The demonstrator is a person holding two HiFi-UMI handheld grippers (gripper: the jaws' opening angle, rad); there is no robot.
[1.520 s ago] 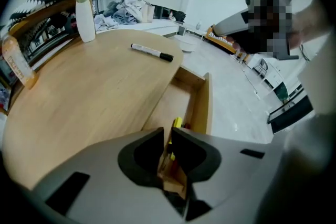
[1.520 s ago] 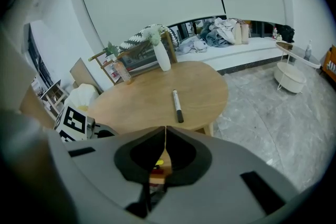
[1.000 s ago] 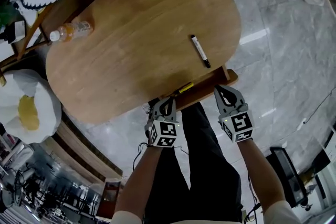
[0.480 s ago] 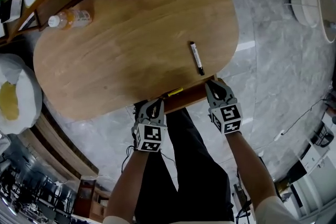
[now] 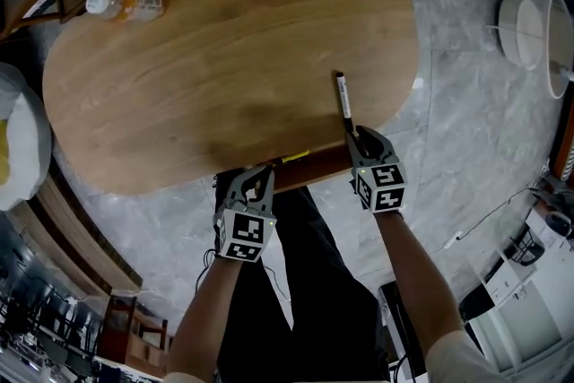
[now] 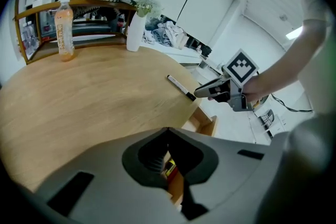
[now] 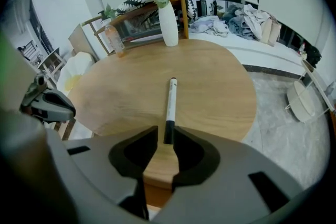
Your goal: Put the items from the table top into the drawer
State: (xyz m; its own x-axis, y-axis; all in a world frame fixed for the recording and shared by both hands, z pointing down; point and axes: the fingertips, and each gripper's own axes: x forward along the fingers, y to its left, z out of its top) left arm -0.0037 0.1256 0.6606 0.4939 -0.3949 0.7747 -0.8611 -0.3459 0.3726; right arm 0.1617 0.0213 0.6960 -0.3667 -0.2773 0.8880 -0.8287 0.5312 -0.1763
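The left claw (image 5: 254,184) hangs shut and empty by the drawer (image 5: 314,170). The right claw (image 7: 166,138), barely open, straddles the pen's (image 7: 170,102) dark end on the bench (image 7: 215,92). Pinched so near its tip, the pen may swivel loose or roll off.

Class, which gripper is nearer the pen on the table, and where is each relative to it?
Right. The right gripper has its open jaws around the near end of the pen; the left gripper, shut, sits at the table edge, to the pen's left.
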